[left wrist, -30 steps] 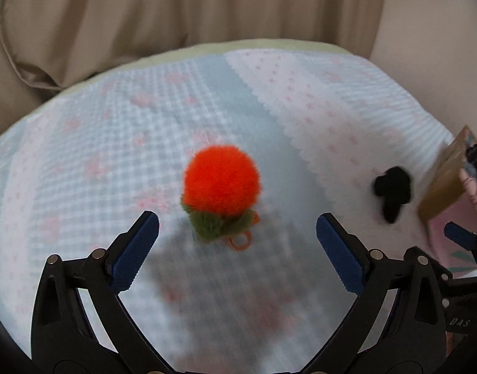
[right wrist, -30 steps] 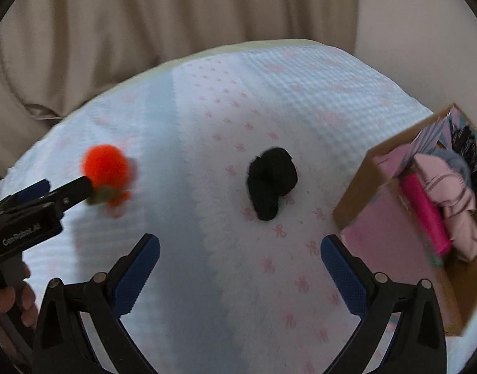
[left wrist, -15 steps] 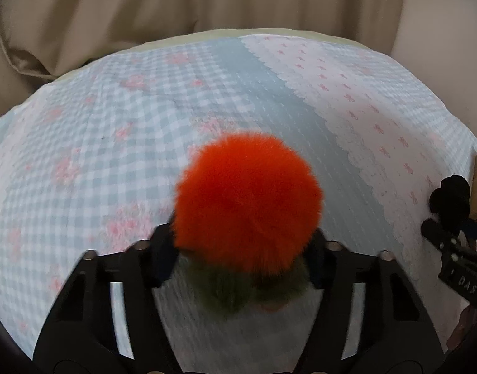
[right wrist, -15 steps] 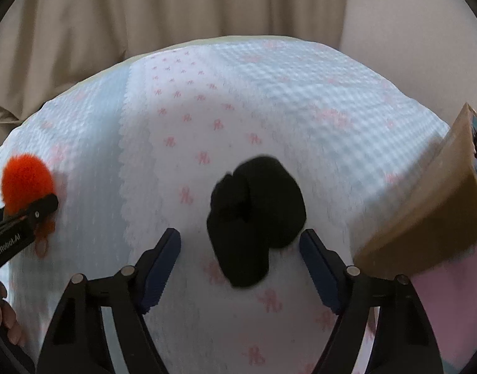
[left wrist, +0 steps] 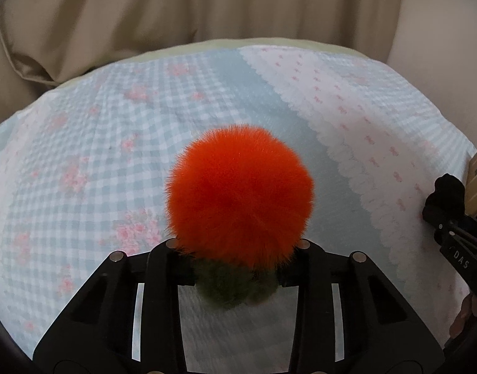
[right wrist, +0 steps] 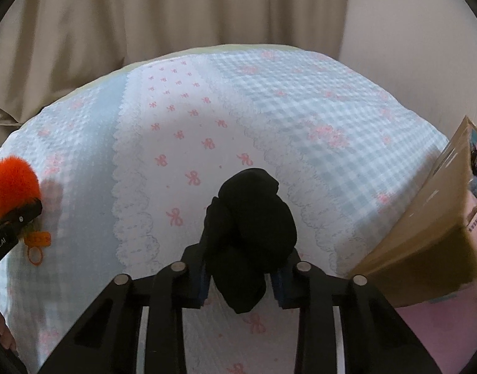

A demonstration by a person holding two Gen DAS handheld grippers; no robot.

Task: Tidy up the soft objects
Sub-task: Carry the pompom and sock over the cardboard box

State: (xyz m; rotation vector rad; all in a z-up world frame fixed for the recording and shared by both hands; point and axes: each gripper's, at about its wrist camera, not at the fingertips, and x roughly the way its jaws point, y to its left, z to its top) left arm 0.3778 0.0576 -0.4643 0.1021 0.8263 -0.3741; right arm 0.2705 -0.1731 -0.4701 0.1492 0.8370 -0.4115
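Clamping hand-held grippers: fluffy round orange pompom (left wrist: 240,194), lumpy black sock (right wrist: 249,233)

The bed (left wrist: 82,162) wears a quilt (right wrist: 300,118) in pale blue gingham with pink flower patches; a white panel (right wrist: 182,143) with scalloped lace edges and pink bows runs through it. A pale green sheet edge (left wrist: 269,43) shows at the far end, against beige curtains (left wrist: 176,9). A cardboard box (right wrist: 425,233) sits on the quilt at the right edge; 1 orange ring (right wrist: 35,254) appears to touch the cloth at the left; whether the black bundle (right wrist: 250,227) rests on the quilt cannot be told.
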